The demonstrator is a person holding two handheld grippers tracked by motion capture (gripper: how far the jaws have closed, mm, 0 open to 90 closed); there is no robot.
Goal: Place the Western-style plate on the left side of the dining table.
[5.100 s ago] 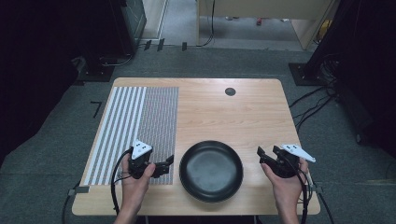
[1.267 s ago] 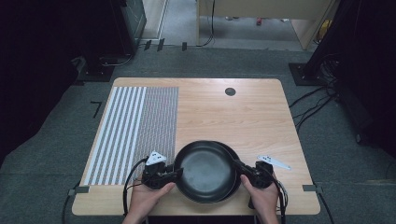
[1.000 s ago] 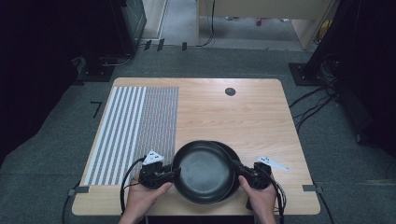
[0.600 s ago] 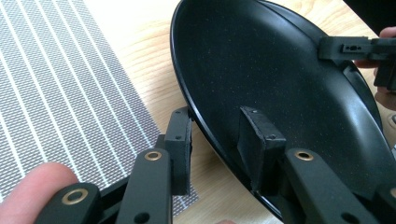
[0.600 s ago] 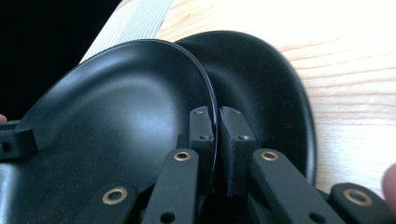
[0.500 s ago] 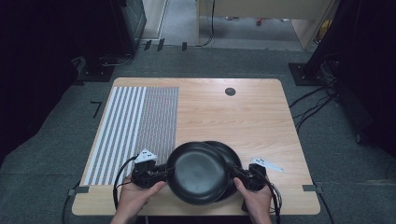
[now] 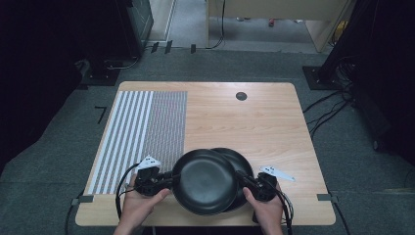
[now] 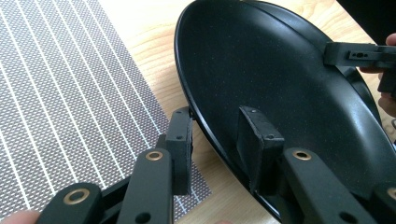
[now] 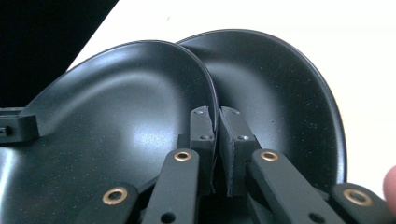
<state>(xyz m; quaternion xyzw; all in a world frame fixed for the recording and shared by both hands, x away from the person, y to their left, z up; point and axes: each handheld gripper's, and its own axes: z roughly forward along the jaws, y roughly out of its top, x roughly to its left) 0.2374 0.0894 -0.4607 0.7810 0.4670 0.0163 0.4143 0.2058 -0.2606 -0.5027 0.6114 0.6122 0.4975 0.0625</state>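
Two black plates sit near the table's front edge. The upper plate [image 7: 204, 182] is raised and tilted, shifted left off the lower plate [image 7: 240, 159], which lies on the wood. My left gripper [image 7: 171, 180] grips the upper plate's left rim, and my right gripper [image 7: 243, 178] pinches its right rim. In the left gripper view the jaws of the left gripper [image 8: 215, 126] straddle the rim of the upper plate [image 8: 280, 79], one pad under it and one inside. In the right gripper view the right gripper [image 9: 217, 114] clamps the thin rim of the upper plate [image 9: 116, 116], with the lower plate [image 9: 280, 93] behind.
A striped grey placemat [image 7: 142, 132] covers the table's left part, close to my left hand. A small dark round disc [image 7: 241, 96] is set in the wood [image 7: 254, 127] near the far edge. Cables and dark stands ring the table on the floor.
Both grippers came in from either side of the stacked plates and closed on the top one. It has since risen and slid left, uncovering the plate below.
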